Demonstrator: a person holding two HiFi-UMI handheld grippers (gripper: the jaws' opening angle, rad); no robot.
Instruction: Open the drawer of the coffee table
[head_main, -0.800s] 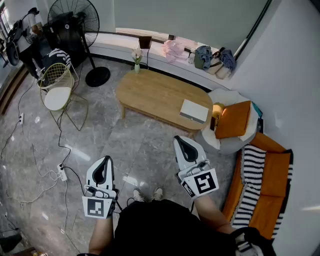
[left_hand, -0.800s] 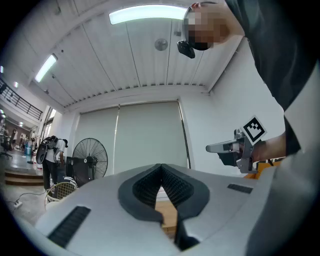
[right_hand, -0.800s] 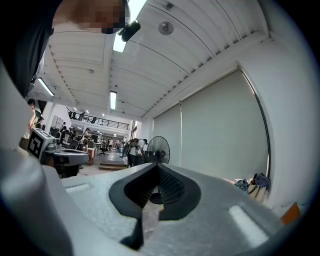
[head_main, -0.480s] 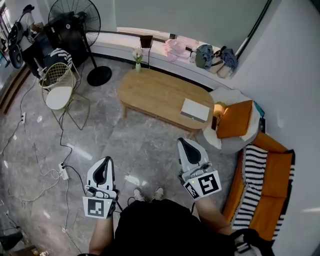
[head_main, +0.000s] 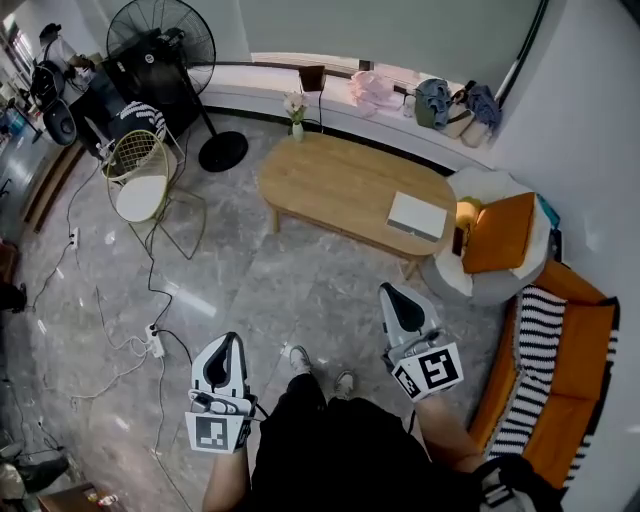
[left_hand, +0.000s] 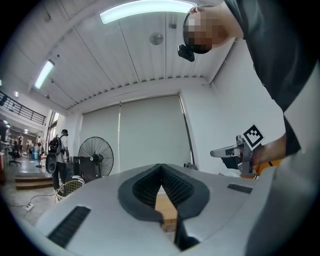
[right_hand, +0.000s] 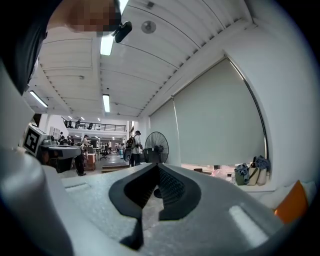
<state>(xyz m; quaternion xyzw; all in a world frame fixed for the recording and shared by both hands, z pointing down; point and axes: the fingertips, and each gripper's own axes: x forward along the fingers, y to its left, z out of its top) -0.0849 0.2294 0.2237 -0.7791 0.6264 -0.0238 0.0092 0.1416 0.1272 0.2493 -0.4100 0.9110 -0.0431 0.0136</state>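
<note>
Left gripper closed, empty, right gripper seemingly closed too

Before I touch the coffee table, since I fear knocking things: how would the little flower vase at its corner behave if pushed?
The vase looks narrow, with flowers rising above it, so it would probably tip rather than slide. It stands near the table's far edge, so a push might send it off. It seems small, likely light.

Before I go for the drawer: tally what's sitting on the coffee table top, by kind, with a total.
vase of flowers: 1
flat white item: 1
Total: 2, both on the coffee table
</note>
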